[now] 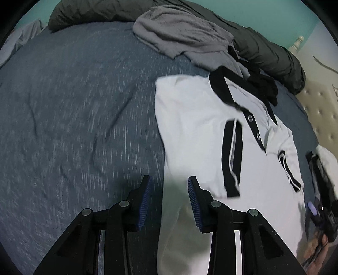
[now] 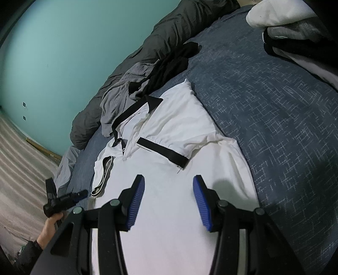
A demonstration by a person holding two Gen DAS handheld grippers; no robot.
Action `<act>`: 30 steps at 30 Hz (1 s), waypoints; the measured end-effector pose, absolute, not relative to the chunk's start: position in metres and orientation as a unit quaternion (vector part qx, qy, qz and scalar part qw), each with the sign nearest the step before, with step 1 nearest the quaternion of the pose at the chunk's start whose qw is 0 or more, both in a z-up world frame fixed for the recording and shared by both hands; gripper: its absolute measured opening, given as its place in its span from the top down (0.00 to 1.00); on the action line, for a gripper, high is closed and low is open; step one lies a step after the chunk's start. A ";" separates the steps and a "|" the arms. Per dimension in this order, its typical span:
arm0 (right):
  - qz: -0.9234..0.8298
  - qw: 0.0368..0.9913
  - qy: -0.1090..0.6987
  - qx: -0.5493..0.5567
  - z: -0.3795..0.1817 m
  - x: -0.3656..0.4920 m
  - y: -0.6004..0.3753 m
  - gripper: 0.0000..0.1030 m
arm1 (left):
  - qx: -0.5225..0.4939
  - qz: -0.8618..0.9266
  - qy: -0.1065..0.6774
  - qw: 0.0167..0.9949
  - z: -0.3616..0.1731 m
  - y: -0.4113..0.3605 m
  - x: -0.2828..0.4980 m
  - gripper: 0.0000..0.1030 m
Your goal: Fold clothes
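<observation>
A white polo shirt (image 1: pixel 194 131) with a black collar lies face up on the blue bed sheet (image 1: pixel 74 105). Both black-trimmed sleeves are folded in over its chest. My left gripper (image 1: pixel 169 178) hovers open over the shirt's left edge, with white cloth below the gap and neither pad pressing on it. In the right wrist view the same shirt (image 2: pixel 169 222) spreads under my right gripper (image 2: pixel 169 177), which is open and holds nothing. The left gripper's body (image 2: pixel 63 198) shows there at the lower left, in a hand (image 2: pixel 50 226).
A crumpled grey garment (image 1: pixel 183 33) and a black one (image 1: pixel 264 84) lie just beyond the collar. A dark olive duvet (image 1: pixel 264 48) runs along the far side. A cream tufted headboard (image 1: pixel 321 110) is at right. Folded clothes (image 2: pixel 285 17) are stacked at the top right.
</observation>
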State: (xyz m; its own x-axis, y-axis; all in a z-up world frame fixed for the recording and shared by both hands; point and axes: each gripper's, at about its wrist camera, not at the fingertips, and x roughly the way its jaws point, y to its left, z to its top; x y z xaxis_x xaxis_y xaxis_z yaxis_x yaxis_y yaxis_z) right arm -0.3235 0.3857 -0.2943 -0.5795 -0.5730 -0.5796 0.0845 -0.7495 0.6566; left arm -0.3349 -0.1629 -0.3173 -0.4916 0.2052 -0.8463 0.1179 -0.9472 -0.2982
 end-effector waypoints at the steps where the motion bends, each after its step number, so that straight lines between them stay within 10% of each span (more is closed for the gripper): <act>1: -0.838 0.196 -0.294 0.415 -0.295 -0.323 0.385 0.53 | -0.502 0.848 -0.166 0.030 -0.319 -0.163 -0.332 0.63; 6: -0.837 0.197 -0.292 0.419 -0.298 -0.324 0.383 0.53 | -0.500 0.846 -0.180 0.043 -0.325 -0.163 -0.323 0.91; 30: -0.850 0.230 -0.204 0.428 -0.285 -0.316 0.331 0.53 | -0.459 0.870 -0.175 0.044 -0.345 -0.174 -0.308 0.93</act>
